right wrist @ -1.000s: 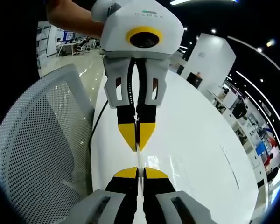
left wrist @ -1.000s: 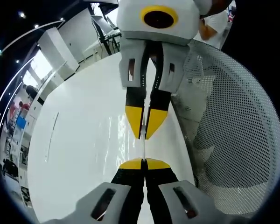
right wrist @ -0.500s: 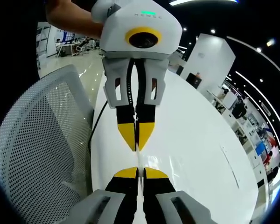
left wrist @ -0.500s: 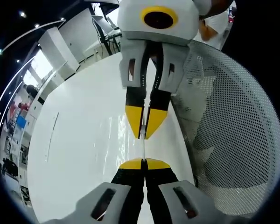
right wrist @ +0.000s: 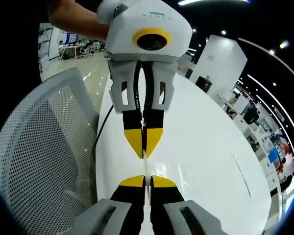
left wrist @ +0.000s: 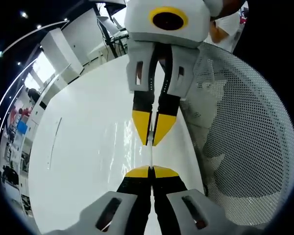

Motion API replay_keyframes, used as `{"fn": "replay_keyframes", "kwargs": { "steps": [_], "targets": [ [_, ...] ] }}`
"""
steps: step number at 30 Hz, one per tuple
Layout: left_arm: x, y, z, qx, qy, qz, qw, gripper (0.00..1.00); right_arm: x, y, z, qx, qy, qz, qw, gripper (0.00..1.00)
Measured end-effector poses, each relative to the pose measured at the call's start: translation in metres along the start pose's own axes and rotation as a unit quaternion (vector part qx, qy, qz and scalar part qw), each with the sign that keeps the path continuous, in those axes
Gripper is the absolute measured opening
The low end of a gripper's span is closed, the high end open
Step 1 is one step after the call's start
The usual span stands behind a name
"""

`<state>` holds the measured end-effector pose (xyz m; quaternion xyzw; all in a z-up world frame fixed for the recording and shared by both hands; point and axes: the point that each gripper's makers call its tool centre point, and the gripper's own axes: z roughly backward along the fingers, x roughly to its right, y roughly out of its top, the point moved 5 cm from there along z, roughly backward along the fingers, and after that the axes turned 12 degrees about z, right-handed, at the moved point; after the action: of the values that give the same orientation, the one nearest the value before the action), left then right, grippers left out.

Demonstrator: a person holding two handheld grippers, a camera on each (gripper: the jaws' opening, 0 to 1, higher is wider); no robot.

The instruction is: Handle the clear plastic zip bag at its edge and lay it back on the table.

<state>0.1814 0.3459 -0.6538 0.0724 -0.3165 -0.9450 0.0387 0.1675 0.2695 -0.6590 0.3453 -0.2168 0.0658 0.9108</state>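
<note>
The clear plastic zip bag (left wrist: 151, 156) shows as a thin edge-on strip stretched between two grippers that face each other above the white table (left wrist: 78, 161). In the left gripper view my left gripper (left wrist: 151, 172) rises from the bottom, shut on the bag's near end. Opposite it, my right gripper (left wrist: 151, 142) comes down from the top, shut on the far end. The right gripper view mirrors this: right gripper (right wrist: 144, 181) at the bottom, left gripper (right wrist: 144, 154) above, the bag (right wrist: 144, 168) between them. The rest of the film is too clear to make out.
A white mesh chair back (left wrist: 245, 147) stands close beside the table's edge, also seen as the chair back (right wrist: 44, 147). A person's hand (right wrist: 73, 17) holds the left gripper. Open table (right wrist: 201, 147) spreads to the far side. Office furniture stands in the background.
</note>
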Motion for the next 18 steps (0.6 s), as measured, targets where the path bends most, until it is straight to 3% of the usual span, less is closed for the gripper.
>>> {"fn": "replay_keyframes", "kwargs": {
  "steps": [18],
  "targets": [
    [0.0023,-0.0007,-0.0007,-0.001,-0.002,0.001,1.0,0.0,-0.0015,0.0001,0.0003,-0.002,0.006,0.004,1.0,0.0]
  ]
}}
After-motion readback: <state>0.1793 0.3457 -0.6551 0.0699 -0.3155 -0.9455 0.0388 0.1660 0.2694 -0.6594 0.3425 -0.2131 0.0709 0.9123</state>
